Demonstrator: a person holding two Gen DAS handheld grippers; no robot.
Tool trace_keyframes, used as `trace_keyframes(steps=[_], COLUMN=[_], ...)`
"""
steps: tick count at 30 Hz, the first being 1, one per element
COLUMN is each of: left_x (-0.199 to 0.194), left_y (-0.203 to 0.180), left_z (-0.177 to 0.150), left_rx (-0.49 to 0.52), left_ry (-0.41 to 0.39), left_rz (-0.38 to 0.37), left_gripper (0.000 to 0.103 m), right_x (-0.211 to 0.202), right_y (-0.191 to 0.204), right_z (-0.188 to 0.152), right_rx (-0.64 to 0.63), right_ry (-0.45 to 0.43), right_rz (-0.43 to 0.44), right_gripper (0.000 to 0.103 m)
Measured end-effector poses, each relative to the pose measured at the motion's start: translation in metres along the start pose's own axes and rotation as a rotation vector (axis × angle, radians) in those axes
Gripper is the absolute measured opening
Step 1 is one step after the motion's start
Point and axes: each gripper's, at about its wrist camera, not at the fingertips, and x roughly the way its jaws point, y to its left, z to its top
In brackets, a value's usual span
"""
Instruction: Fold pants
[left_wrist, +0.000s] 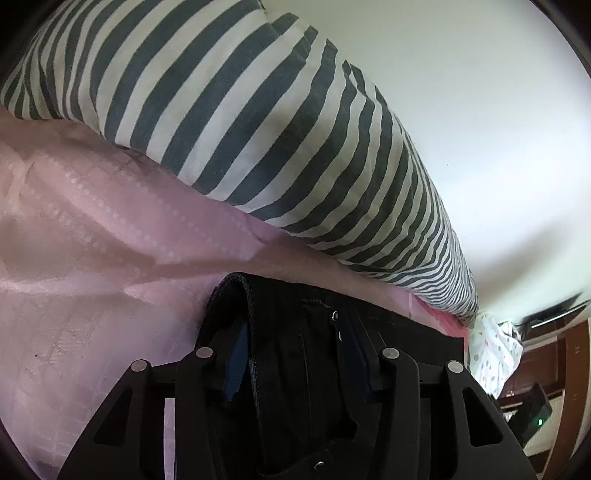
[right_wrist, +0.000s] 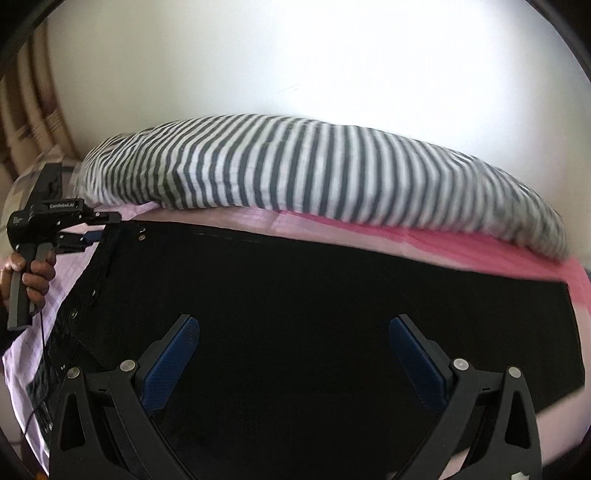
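Observation:
Black pants (right_wrist: 314, 295) lie flat on a pink bedsheet (right_wrist: 424, 240), waistband at the left. My left gripper (left_wrist: 291, 339) sits at the waistband (left_wrist: 295, 369), its fingers on either side of a bunched fold of the black cloth. It also shows in the right wrist view (right_wrist: 98, 227), at the far left corner of the pants, fingers nearly together. My right gripper (right_wrist: 293, 354) is open and empty, just above the middle of the pants, blue pads (right_wrist: 173, 365) spread wide.
A grey-and-white striped pillow (right_wrist: 314, 173) lies along the far side of the bed, against a white wall (right_wrist: 295, 55). The pink sheet (left_wrist: 92, 240) spreads left of the pants. A dotted white cloth (left_wrist: 495, 354) and dark wooden furniture (left_wrist: 561, 369) are at the right.

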Motion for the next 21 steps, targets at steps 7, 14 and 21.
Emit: trace_keyframes(steps=[7,14,21], left_x=[-0.012,-0.051,-0.089], left_y=[-0.012,-0.044,-0.057], left_z=[-0.013,-0.035,-0.055], left_rx=[0.026,0.098,0.126], left_ry=[-0.086,-0.193,-0.242], left_rz=[0.000,-0.100,-0.169], left_gripper=[0.008,0.007,0.007], right_x=[0.037,0.055,0.083], right_y=[-0.020,-0.029,-0.037], right_z=[0.027,0.055,0.093], right_rx=[-0.109,-0.313,-0.442], right_ry=[0.088,0.176,0.315], right_rz=[0.076,0.208,0.369], right_gripper=[0.102,0.101,0.084])
